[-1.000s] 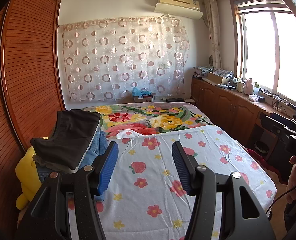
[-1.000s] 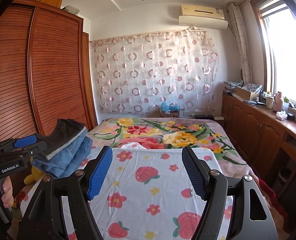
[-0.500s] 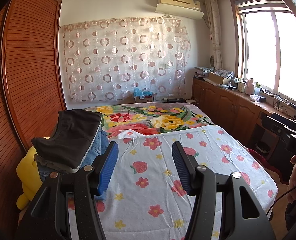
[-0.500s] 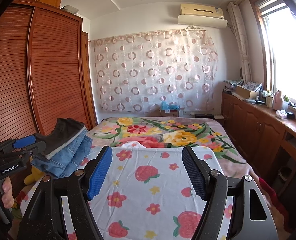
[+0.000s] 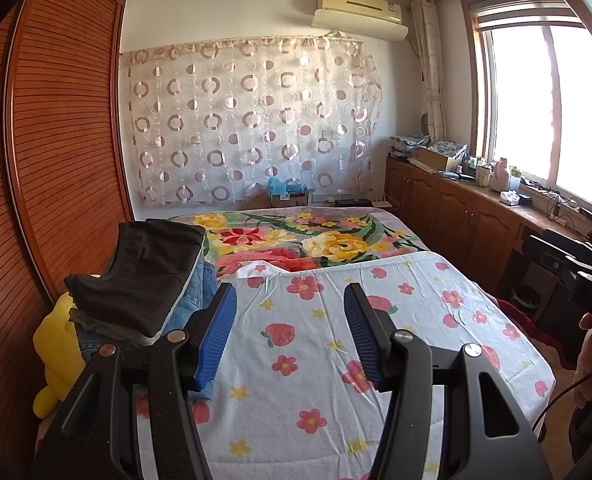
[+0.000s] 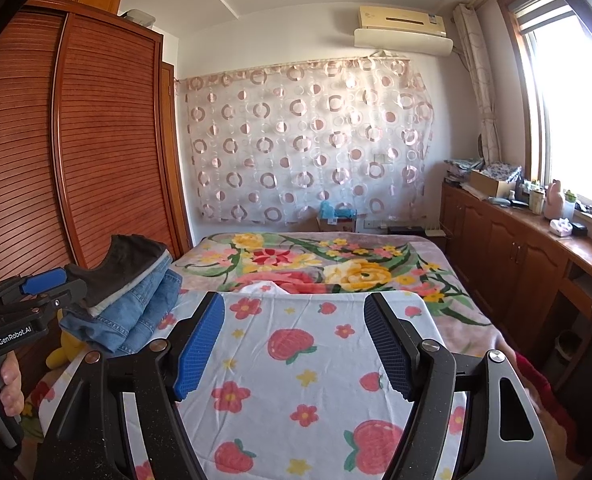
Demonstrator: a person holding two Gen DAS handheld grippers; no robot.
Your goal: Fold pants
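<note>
Bed: flowered sheet spread over the near half, bare of clothes in the middle. Nothing here has shifted over the past second, and both hands have kept still; judged a pause between garments.

Pants: dark pair on top of a stack with jeans beneath, at the bed's left edge, folded by the look of it.

Left tongs: about half open, empty, above the sheet, just right of the stack.

Right tongs: wider open, empty, touching nothing.
</note>
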